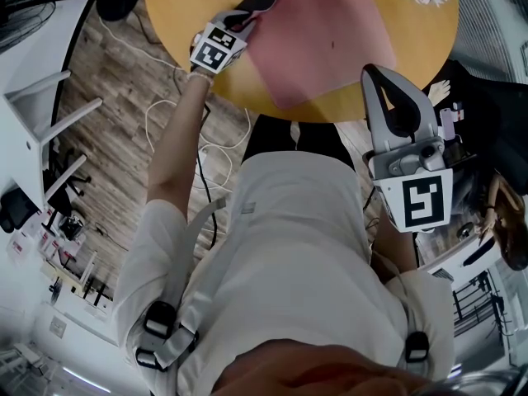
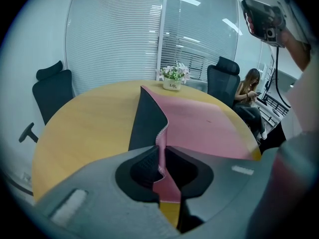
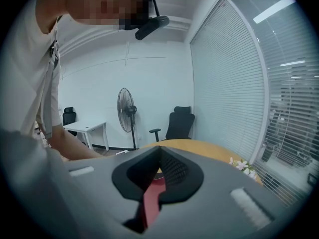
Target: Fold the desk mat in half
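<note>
One pink desk mat on one round yellow counter, left edge lifted, dark underside showing. Two grippers: left gripper clamped on that raised edge; right gripper closed on nothing, held off the counter's near side. One flower pot at far rim.

A pot of flowers sits at the far edge of the round yellow table. Black chairs stand near it. A fan stands by the wall.
</note>
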